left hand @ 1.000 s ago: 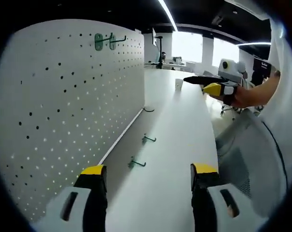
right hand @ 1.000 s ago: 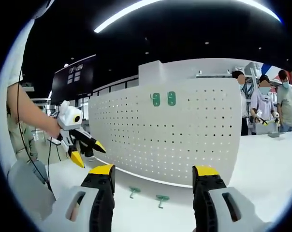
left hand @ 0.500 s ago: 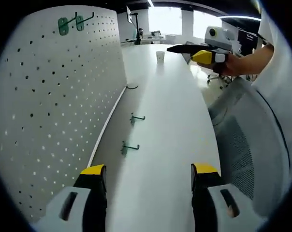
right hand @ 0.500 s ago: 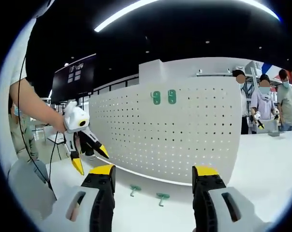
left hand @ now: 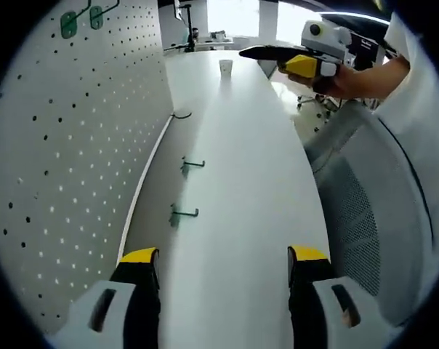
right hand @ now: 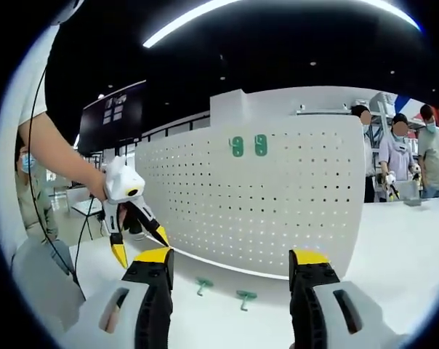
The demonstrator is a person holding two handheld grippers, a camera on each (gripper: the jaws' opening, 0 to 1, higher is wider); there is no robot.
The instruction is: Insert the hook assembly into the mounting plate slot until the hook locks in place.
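We held both tongs spread with nothing between them: the left tongs [left hand: 223,265] over the white desk [left hand: 241,189], the right tongs [right hand: 230,269] facing the upright pegboard [right hand: 278,196]. Two green hooks [left hand: 183,213] lay loose on the desk at the pegboard's foot, one beyond the other. Two green hooks [right hand: 248,145] were mounted near the pegboard's top.

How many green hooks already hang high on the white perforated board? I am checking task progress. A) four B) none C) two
C: two green hooks sit side by side near the top of the white perforated board, while two more green hooks lie on the white table.
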